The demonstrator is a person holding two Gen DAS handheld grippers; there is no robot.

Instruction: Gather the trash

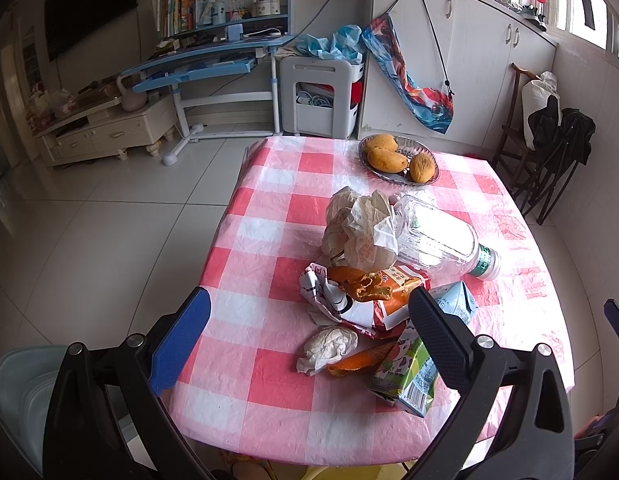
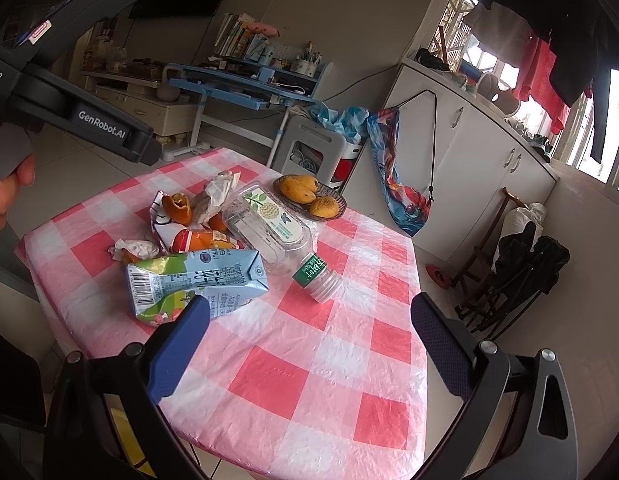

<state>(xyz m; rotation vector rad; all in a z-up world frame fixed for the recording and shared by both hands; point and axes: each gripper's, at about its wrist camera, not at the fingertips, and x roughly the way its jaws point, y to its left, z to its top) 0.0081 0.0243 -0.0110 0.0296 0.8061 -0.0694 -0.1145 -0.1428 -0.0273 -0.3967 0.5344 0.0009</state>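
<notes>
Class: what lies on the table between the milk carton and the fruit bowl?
The plastic bottle, on its side between the carton and bowl, seen best from the right wrist.

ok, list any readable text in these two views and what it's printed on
"GenRobot.AI": white lettering on the left gripper's black body, seen in the right wrist view.
Milk carton: a barcode and printed text, too small and distorted to read.
Plastic bottle: green neck label with white characters, not legible; the body label is blurred.
Orange snack wrapper: print too blurred to read.
Crumpled paper wrapper: faint print, unreadable.
</notes>
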